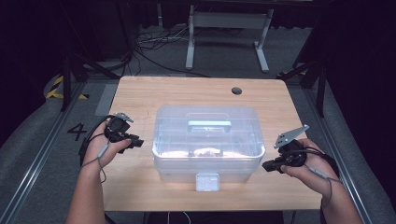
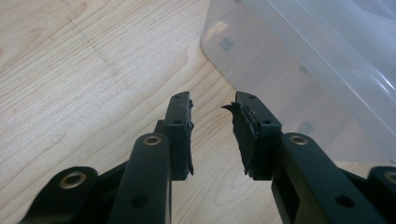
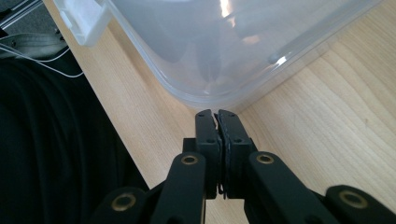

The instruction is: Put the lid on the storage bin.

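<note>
Black jaws of the left gripper (image 2: 212, 135) stand parted at frame bottom, holding nothing; the right gripper (image 3: 217, 140) is pressed closed, empty — its tip nearly at the clear lidded box (image 1: 208, 140) mid-table (image 1: 140, 93); a forward nudge would likely shove it.

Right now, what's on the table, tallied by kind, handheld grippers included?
Clear plastic storage box, lid on, with handle and front latch: 1
Handheld grippers: 2, the left gripper with jaws apart, the right gripper with jaws together
Total: 3
Something pale lies inside the box, too blurred to identify.
</note>
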Motion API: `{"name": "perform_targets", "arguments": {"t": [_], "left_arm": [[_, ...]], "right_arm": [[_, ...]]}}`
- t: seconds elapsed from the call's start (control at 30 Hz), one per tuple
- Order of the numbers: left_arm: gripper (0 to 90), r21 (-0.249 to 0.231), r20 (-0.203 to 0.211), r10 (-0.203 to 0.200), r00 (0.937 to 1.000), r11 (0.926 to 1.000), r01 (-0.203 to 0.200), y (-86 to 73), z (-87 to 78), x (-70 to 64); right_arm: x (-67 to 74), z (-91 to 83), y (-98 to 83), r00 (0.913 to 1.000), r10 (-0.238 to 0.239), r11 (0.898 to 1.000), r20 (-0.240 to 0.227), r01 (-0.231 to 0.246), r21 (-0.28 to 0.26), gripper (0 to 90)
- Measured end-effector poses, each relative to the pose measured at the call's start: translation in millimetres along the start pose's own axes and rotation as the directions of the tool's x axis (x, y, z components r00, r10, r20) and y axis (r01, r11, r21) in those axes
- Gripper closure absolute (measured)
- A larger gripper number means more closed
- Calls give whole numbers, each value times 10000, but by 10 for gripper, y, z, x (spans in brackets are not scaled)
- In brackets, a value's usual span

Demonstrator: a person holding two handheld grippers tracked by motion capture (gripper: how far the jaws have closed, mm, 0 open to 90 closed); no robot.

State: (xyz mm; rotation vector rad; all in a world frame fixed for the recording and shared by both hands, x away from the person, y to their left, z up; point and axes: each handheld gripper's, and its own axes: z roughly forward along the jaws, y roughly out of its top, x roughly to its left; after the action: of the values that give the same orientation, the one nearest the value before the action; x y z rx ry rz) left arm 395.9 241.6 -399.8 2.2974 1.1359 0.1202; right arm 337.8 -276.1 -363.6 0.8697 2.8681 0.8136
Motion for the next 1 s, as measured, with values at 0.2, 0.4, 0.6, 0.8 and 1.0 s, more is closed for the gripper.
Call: {"name": "perform_targets", "arguments": {"t": [0.2,0.4,0.6,0.8,1.0], "left_arm": [[645,-150,-33,-29,10000,9999,29,-43,-43,-20],[641,-296,-38,-104,9999,9995,103,-83,-74,-35],[636,-295,-119,-151,9998,9995,147,-138,-93,-39],[633,-394,-146,-288,9995,9988,282,-201,-131,-59],[630,-500,-228,-389,9990,9980,378,-276,-174,-63]], "right_arm": [[-22,-117,5,9999,51,9987,122,-45,-505,881],[-82,-221,2,9992,236,9924,319,-196,-1211,878],[-154,-308,24,9976,468,9768,510,-351,-2113,868],[-255,-337,45,9946,783,9548,675,-553,-2922,860],[-401,-331,56,9880,1297,9265,843,-904,-3654,847]]}}
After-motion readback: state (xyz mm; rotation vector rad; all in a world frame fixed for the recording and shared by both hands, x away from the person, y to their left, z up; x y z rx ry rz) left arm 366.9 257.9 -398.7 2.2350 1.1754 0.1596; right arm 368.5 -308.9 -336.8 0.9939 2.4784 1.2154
